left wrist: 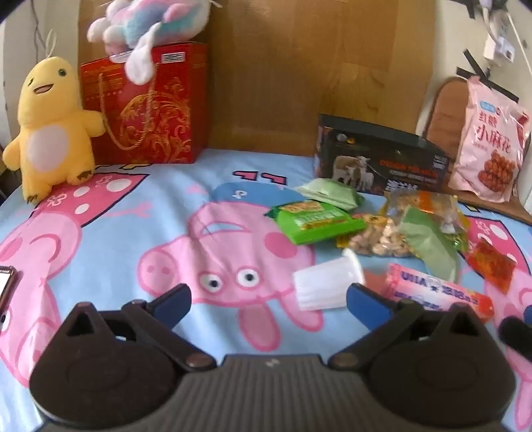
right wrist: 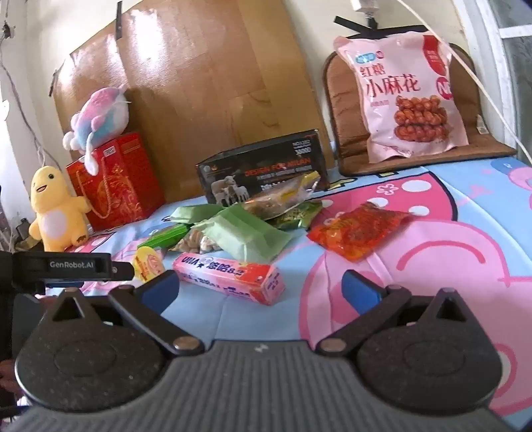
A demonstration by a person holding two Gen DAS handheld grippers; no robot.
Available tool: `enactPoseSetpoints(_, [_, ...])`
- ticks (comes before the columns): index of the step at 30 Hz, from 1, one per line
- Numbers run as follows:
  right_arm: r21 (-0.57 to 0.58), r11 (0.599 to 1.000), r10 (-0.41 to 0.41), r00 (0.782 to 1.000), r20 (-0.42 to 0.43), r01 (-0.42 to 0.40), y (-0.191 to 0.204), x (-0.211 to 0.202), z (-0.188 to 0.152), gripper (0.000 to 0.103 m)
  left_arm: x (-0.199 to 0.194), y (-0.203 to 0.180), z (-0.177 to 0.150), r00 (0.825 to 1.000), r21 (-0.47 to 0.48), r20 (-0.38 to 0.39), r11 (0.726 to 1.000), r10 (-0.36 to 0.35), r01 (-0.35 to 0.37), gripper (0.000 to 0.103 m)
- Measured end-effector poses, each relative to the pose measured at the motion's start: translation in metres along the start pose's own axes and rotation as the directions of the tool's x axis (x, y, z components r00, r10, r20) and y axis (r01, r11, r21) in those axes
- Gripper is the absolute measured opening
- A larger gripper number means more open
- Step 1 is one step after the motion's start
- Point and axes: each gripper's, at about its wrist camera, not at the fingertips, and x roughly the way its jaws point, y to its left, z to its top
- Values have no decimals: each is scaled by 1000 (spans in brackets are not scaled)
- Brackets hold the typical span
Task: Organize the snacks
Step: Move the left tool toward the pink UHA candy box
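Observation:
A pile of snacks lies on the pig-print sheet (left wrist: 133, 212): a bright green packet (left wrist: 316, 221), a bag of nuts (left wrist: 382, 241), pale green packets (right wrist: 246, 232), a red spicy packet (right wrist: 359, 232), a pink candy box (right wrist: 229, 277) and a white ridged cup (left wrist: 327, 285). A black open box (left wrist: 382, 162) stands behind them. My left gripper (left wrist: 269, 304) is open and empty, its right finger by the white cup. My right gripper (right wrist: 261, 290) is open and empty, with the pink candy box between its fingers.
A yellow plush chick (left wrist: 53, 129) and a red gift bag (left wrist: 149, 106) with a pastel plush toy (left wrist: 149, 23) on top stand at the back left. A big pink snack bag (right wrist: 409, 93) leans on a brown cushion (right wrist: 345, 133). A cardboard sheet (right wrist: 199, 83) covers the wall.

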Motion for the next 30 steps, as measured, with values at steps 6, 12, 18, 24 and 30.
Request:
enactPoseSetpoints(6, [-107,994,0,1000,-12,-2,2,4,8,102,-21,64,6,978,-139,68,969,-196,203,101])
enactPoseSetpoints(12, [-242,959,130,987,-96,-150,21,15,21,88,-21,84,5,919,-259,121,882,-375,394,78])
enactPoseSetpoints(18, [-246,963,78,989,-127,-107,14,26,27,86,-17,24,34,859,-63,116,859,-499,508,78])
enactPoseSetpoints(24, [-174,979,67,977,-202,-103,1,43,23,53,11,-24,29,857,-13,59,858,-511,513,77])
enactPoseSetpoints(30, [-209,968,89,967,-237,-141,-4,36,28,42,16,-14,18,859,-34,40,859,-510,511,81])
